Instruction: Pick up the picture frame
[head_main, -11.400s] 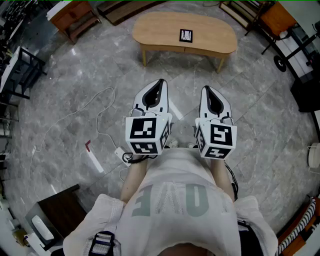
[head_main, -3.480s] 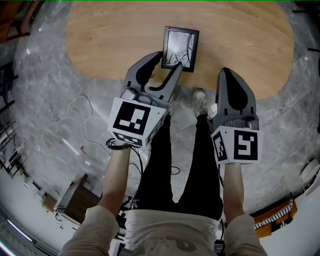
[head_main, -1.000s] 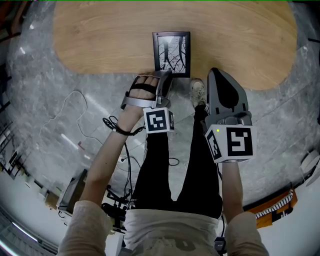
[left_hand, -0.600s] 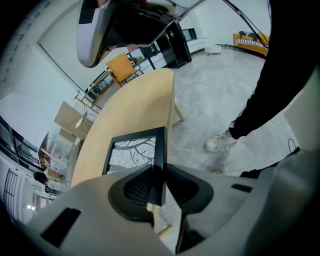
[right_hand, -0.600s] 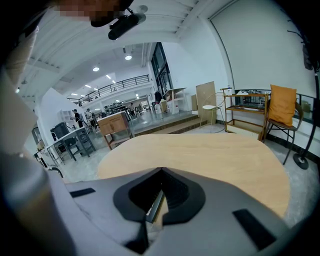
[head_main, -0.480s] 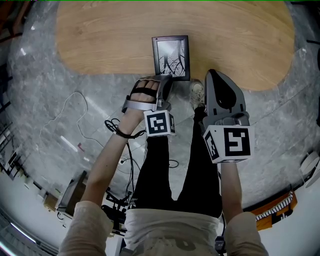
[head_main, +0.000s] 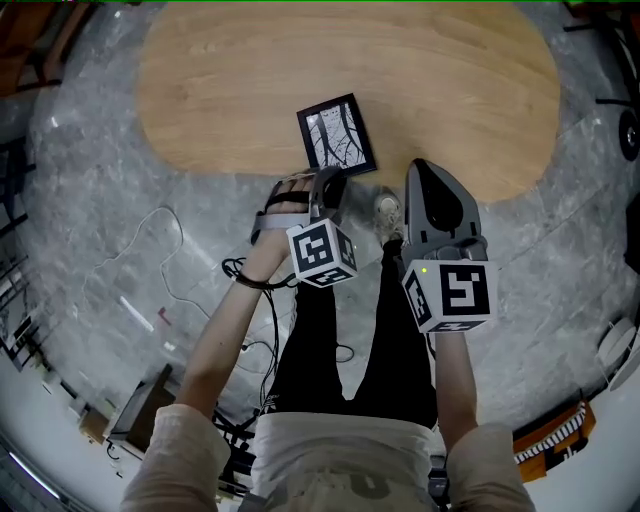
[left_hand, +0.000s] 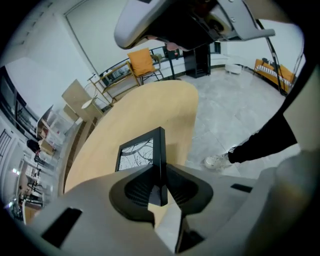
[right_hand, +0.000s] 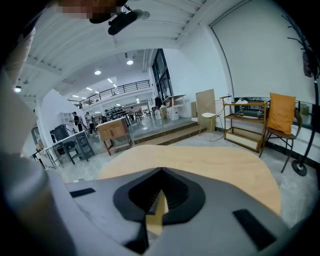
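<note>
The picture frame (head_main: 337, 137) is black with a bare-tree print. It hangs tilted just over the near edge of the oval wooden table (head_main: 450, 70). My left gripper (head_main: 329, 180) is shut on the frame's near edge. In the left gripper view the frame (left_hand: 135, 152) stands edge-on between the pads, which clamp its black rim at my left gripper (left_hand: 161, 187). My right gripper (head_main: 420, 168) hovers beside it to the right, over the table edge. It is shut with nothing held, and in the right gripper view its tips meet at my right gripper (right_hand: 159, 194) above the tabletop (right_hand: 215, 165).
The person's shoe (head_main: 386, 210) and dark trouser legs are right below the grippers. A white cable (head_main: 170, 270) trails over the grey marble floor at left. An orange chair (right_hand: 281, 114) and a wooden shelf (right_hand: 245, 122) stand beyond the table's far end.
The left gripper has lifted the frame's near edge off the table and rolled, so the frame now sits slanted. The right gripper has risen alongside, still shut.
</note>
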